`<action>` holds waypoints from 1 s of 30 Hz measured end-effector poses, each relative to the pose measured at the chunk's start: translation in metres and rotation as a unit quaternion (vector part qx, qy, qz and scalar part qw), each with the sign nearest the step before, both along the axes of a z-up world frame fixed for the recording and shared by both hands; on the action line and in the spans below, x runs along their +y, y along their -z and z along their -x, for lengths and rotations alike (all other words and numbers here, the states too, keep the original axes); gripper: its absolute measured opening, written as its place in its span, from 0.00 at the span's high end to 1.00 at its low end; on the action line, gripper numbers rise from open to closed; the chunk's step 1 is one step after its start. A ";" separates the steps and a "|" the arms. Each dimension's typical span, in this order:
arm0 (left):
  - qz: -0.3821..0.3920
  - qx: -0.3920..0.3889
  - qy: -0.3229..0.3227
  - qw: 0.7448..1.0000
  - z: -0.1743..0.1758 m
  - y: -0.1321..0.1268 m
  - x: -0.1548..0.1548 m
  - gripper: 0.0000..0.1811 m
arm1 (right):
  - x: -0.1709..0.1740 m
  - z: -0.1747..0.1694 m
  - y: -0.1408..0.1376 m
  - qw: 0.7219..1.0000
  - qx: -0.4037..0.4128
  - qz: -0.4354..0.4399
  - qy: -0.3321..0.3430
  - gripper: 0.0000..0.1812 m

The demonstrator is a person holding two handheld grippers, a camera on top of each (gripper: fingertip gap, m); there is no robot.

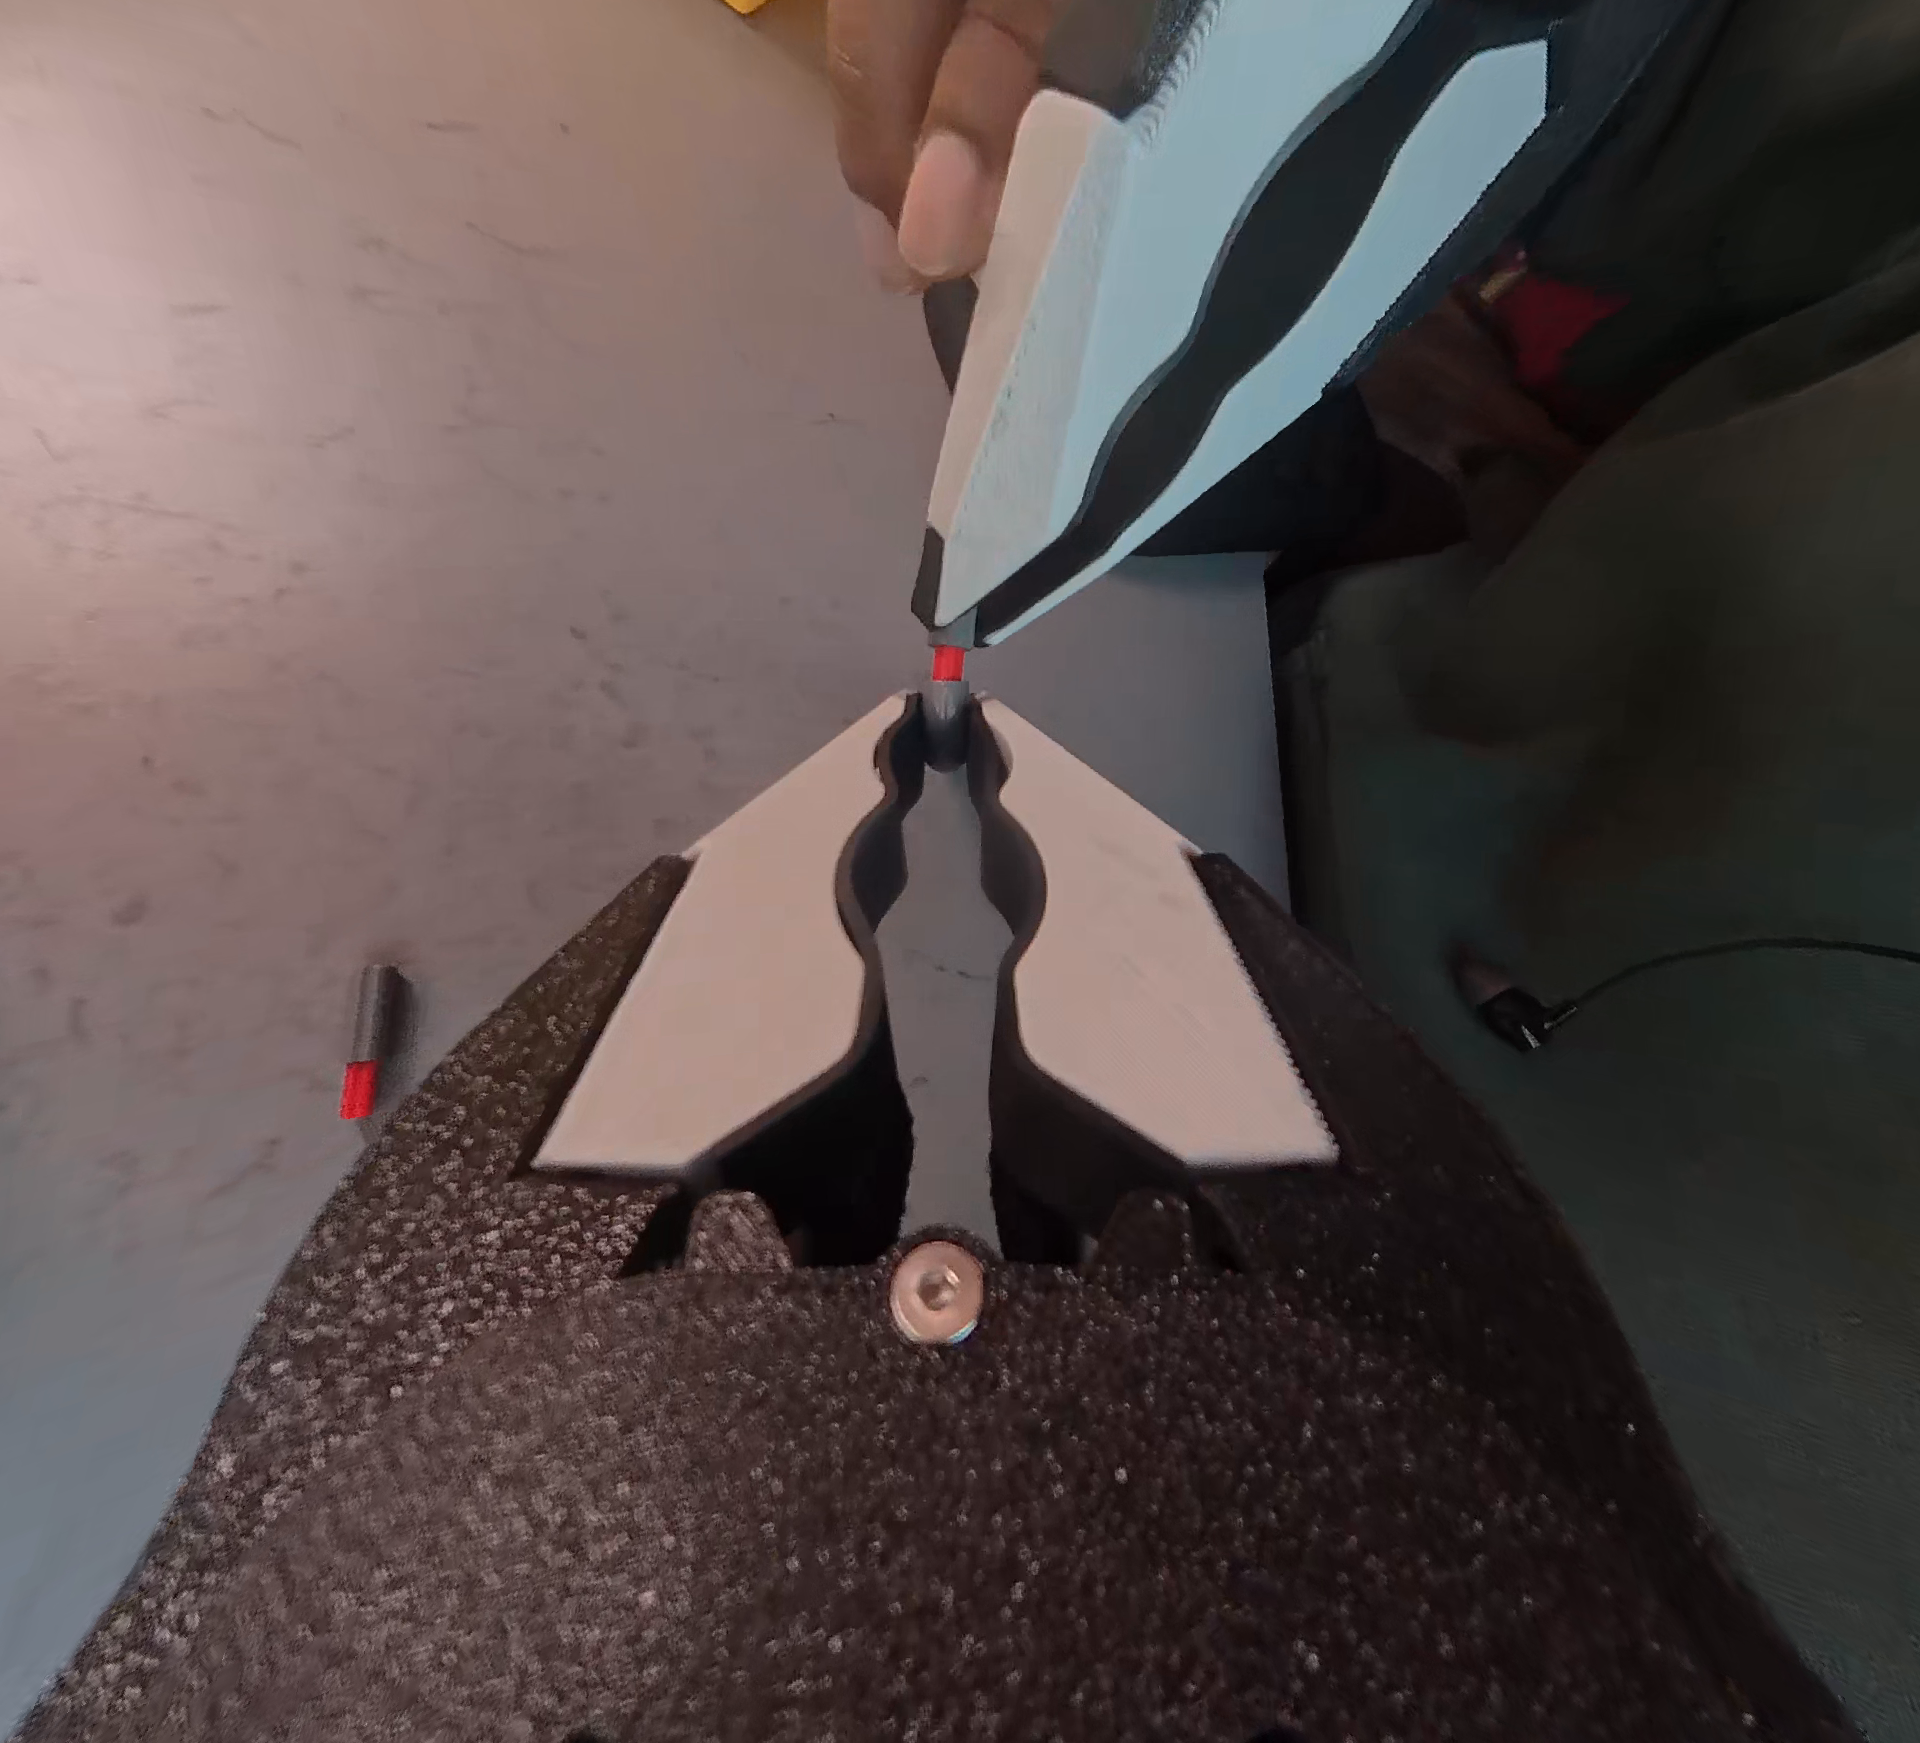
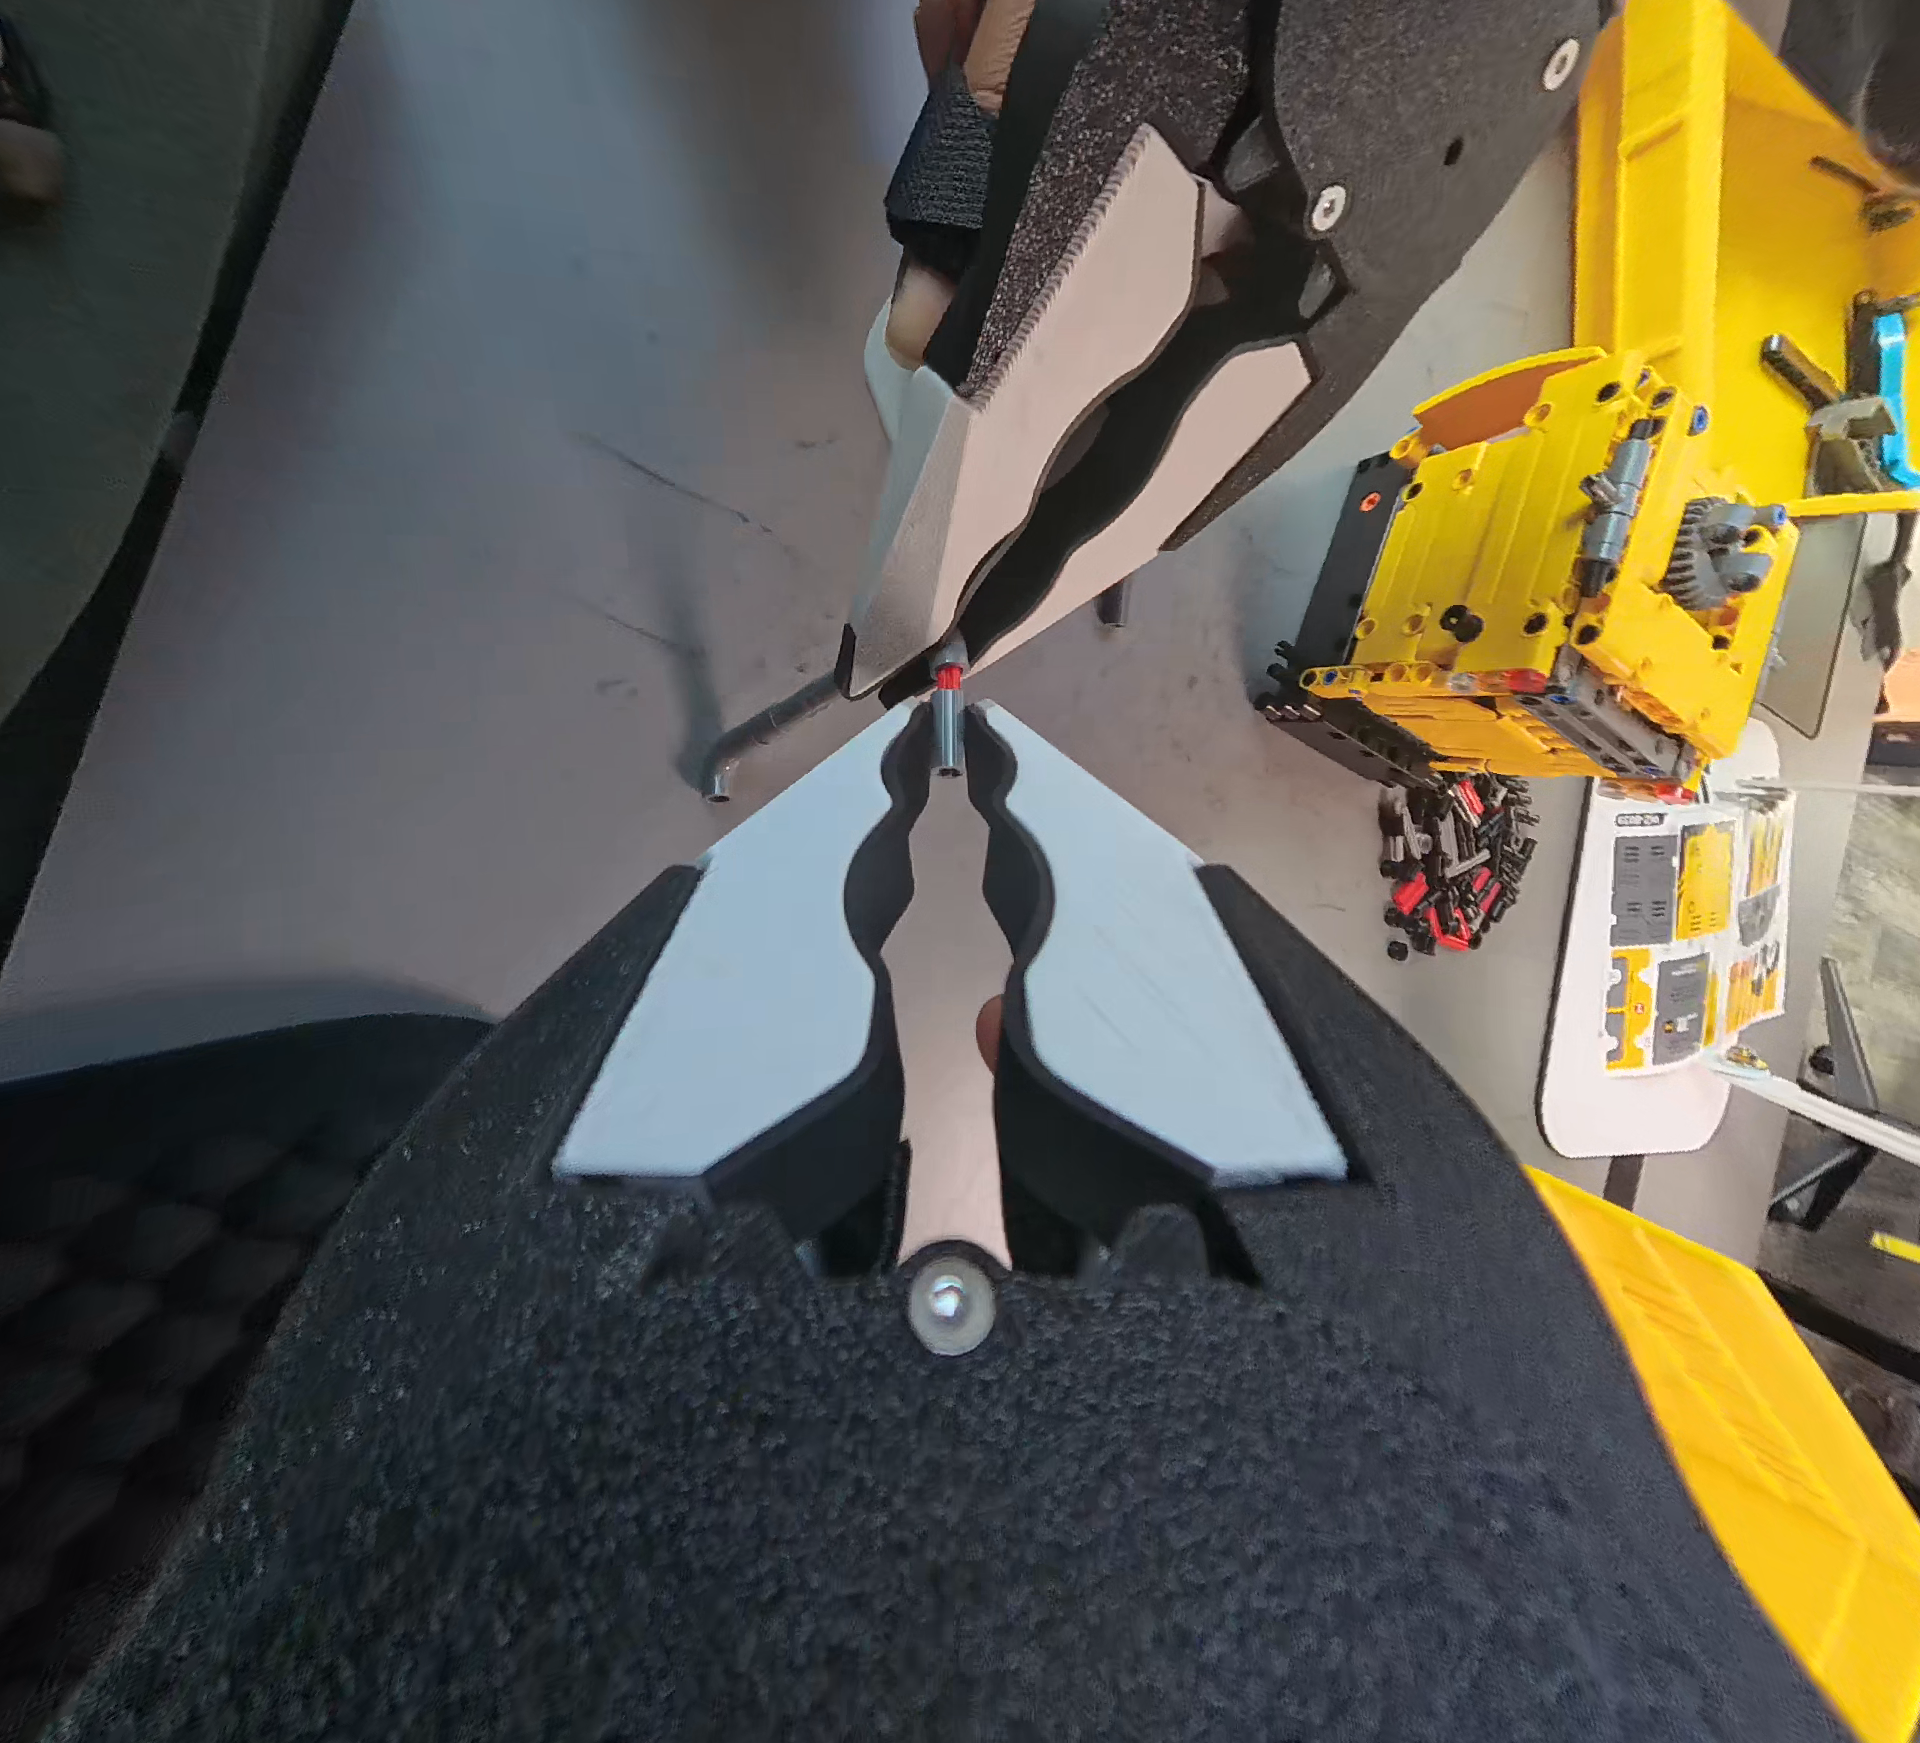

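A grey, scuffed table (image 2: 499, 405) fills both views, dark floor (image 1: 1662, 862) past its edge. Right of the right claw (image 2: 948, 737) sit a yellow bin (image 2: 1683, 166), yellow model (image 2: 1507, 571), and pin pile (image 2: 1449, 872). Both claws, the left claw (image 1: 943, 727) too, pinch one grey-red pin (image 2: 947, 717) tip to tip. A spare pin (image 1: 372, 1041) lies left.

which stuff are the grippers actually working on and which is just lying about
In hand: left gripper, right gripper, both shut on one grey and red peg.
Lying about: spare peg, bent tube, yellow brick model, pile of pins, printed sheet, yellow bin.
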State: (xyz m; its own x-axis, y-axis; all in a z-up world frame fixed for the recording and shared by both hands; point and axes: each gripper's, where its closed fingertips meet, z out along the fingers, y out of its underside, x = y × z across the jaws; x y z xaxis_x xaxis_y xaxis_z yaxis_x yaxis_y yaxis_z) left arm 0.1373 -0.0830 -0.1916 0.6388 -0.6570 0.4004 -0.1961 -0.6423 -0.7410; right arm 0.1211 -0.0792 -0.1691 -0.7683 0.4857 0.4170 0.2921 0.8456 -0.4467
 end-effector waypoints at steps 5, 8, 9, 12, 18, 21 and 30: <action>-0.008 0.012 0.016 1.000 -0.008 0.003 -0.003 0.97 | -0.003 -0.007 0.002 0.997 -0.047 -0.021 -0.061 0.97; -0.007 0.017 0.028 0.999 -0.011 0.005 -0.006 0.97 | -0.007 -0.008 0.005 0.993 -0.059 -0.045 -0.090 0.97; -0.006 0.018 0.032 0.999 -0.011 0.006 -0.007 0.97 | -0.009 -0.009 0.005 0.992 -0.059 -0.052 -0.099 0.97; -0.004 0.016 0.040 0.999 -0.013 0.007 -0.008 0.97 | -0.012 -0.009 0.006 0.989 -0.051 -0.063 -0.122 0.97; -0.004 0.026 0.049 0.998 -0.015 0.012 -0.008 0.97 | -0.017 -0.009 0.009 0.986 -0.059 -0.061 -0.142 0.97; -0.009 0.003 0.046 0.999 -0.013 0.009 -0.008 0.97 | -0.015 -0.005 0.007 0.991 -0.059 -0.031 -0.117 0.97; -0.046 -0.153 -0.034 0.987 0.011 -0.031 0.010 0.97 | 0.002 0.014 -0.032 0.991 0.083 0.108 0.012 0.70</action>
